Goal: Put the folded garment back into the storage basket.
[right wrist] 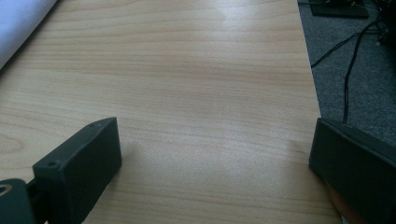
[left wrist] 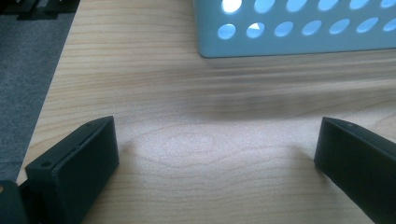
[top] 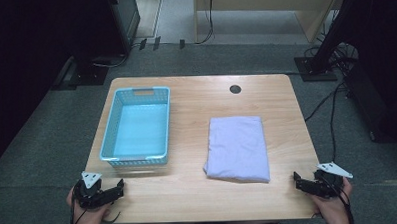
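Near the bench's (top: 189, 192) front edge, both the left gripper (top: 111, 191) and right gripper (top: 305, 182) rest with fingers spread wide, holding nothing. Beyond them, nearer the right gripper yet apart, lies a folded lavender cloth (top: 238, 148), neat and rectangular.

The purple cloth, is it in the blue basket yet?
Not yet. The cloth already lies folded on the table, beside the empty basket. Nothing is in hand: the left gripper and right gripper rest at the near edge, jaws open. Left: picking it up and, probably, putting it in.
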{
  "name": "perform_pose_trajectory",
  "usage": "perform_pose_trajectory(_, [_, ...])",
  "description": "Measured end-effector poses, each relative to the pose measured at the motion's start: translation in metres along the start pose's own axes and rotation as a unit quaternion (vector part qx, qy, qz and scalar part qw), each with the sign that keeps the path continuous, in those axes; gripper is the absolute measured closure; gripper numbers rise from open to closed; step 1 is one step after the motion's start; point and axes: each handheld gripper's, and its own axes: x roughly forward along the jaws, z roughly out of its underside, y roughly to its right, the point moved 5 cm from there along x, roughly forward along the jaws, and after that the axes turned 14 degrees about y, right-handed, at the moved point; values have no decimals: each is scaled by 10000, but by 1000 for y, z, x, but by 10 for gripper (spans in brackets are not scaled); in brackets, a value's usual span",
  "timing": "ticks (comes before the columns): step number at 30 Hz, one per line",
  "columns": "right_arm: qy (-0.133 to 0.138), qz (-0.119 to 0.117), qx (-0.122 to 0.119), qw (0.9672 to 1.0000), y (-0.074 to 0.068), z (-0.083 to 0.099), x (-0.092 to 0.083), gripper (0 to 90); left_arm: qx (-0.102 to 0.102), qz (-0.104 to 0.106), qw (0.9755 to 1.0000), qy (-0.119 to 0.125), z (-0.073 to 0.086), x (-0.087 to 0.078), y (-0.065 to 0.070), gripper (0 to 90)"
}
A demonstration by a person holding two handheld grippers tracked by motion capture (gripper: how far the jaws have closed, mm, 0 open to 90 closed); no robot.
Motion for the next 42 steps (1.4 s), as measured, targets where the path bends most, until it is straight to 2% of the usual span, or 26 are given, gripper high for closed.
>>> perform_pose_trajectory(5, [8, -49, 20, 10000, 0, 0, 0, 14, -1, 1, 10000, -3, 0, 0, 0, 0])
perform_pose_trajectory(7, [51, -115, 140, 9998, 1, -1, -1, 16, -1, 1, 10000, -3, 0, 0, 0, 0])
perform_pose_trajectory(10, [83, -130, 162, 9997, 2, -1, -1, 16, -1, 1, 10000, -4, 0, 0, 0, 0])
perform_pose_trajectory(18, [262, 2, 229, 9994, 1, -6, -7, 13, -2, 5, 10000, -13, 0, 0, 0, 0])
perform_pose_trajectory(21, [376, 27, 292, 9989, -1, -12, -12, 11, -3, 5, 10000, -12, 0, 0, 0, 0])
perform_pose_trajectory(29, [629, 134, 236, 9977, -7, -29, -25, 11, -3, 5, 10000, -13, 0, 0, 0, 0])
perform_pose_trajectory(33, [736, 156, 288, 9967, -9, -36, -31, 11, -2, 6, 10000, -13, 0, 0, 0, 0])
perform_pose_trajectory(42, [909, 136, 258, 9954, -15, -51, -44, 10, -2, 7, 10000, -14, 0, 0, 0, 0])
